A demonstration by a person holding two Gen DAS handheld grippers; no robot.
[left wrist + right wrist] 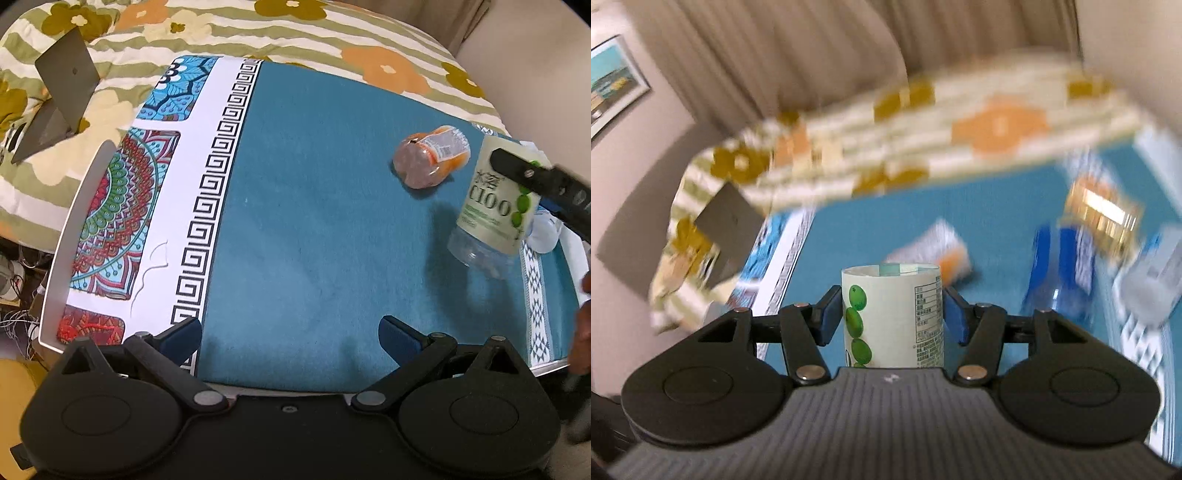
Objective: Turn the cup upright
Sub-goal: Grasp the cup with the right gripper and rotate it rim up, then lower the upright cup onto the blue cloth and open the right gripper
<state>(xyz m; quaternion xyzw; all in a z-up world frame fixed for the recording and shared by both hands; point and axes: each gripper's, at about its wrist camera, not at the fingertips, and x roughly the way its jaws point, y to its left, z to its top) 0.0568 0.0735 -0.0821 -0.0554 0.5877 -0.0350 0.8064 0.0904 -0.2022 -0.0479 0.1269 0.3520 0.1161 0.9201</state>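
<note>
Two views, one from each hand-held gripper, look over a counter (314,221) covered by a teal cloth with a white key-pattern border and bright mandala panels along one edge.

The right gripper (892,317) has its jaws pinching one pale green cup (892,317), a cut bottle with a label showing green fruit and the printed "C100". In the right wrist view the cup sits squarely between the two blue finger pads (827,314), its open rim pointing away from the camera. In the left wrist view the same cup (495,199) is held in the air above the right side of the cloth, tilted, with its clear plastic end lowest and nearest the cloth; the right gripper (517,177) crosses it as a dark bar from the right edge.

The left gripper (291,336) hangs low over the near edge of the counter, its jaws spread wide with nothing between them.

One orange-labelled clear bottle (430,157) lies on its side on the cloth, just beside the held cup and apart from it. The right wrist view is heavily blurred; it shows that bottle (938,247) beyond the cup, plus one blue object (1060,266) and one gold-coloured object (1100,210) further right, neither sharp enough to identify.

Behind the counter lies a bed quilt (258,33) striped green and white with orange and mustard flowers. One open grey laptop (62,96) rests on it at the left. One framed picture (613,81) hangs on the wall.
</note>
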